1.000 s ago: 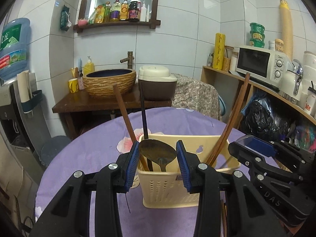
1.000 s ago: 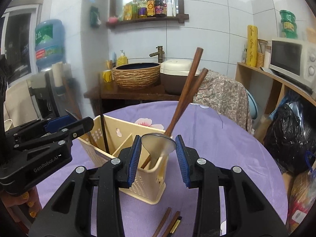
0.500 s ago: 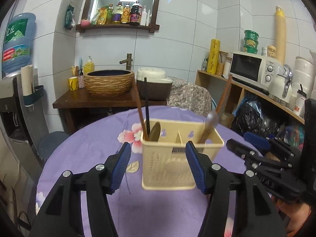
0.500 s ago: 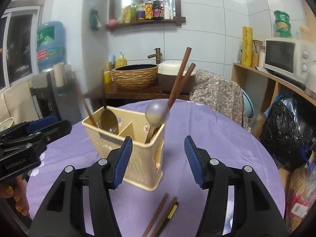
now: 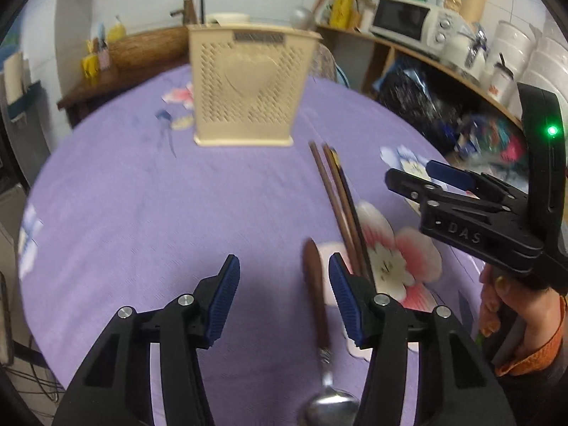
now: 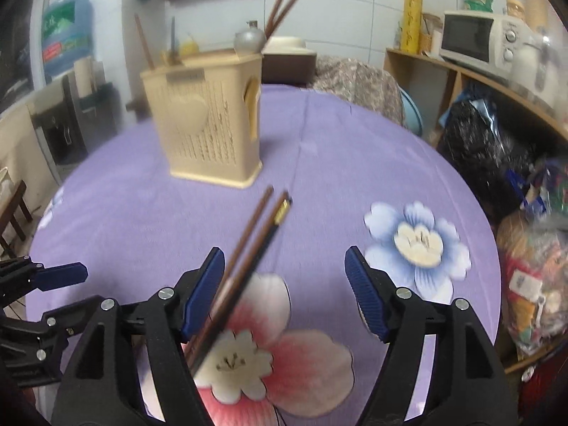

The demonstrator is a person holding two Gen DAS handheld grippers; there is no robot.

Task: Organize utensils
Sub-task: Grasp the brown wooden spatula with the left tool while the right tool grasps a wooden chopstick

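Between closing left claw (image 5: 284, 284) pads: spoon (image 5: 316, 294), untouched.

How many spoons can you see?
2. The lying spoon is on the purple tablecloth, beside the chopsticks. The standing spoon sticks bowl-up out of the cream holder. More may hide inside it.

One holder (image 5: 250, 81) – three loose chopsticks (image 5: 337, 195) – one loose spoon (image 5: 317, 305).

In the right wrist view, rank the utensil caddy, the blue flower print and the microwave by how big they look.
1. Caddy, clearly largest.
2. Blue flower and microwave: roughly alike, so unranked; the microwave also stands much farther off.
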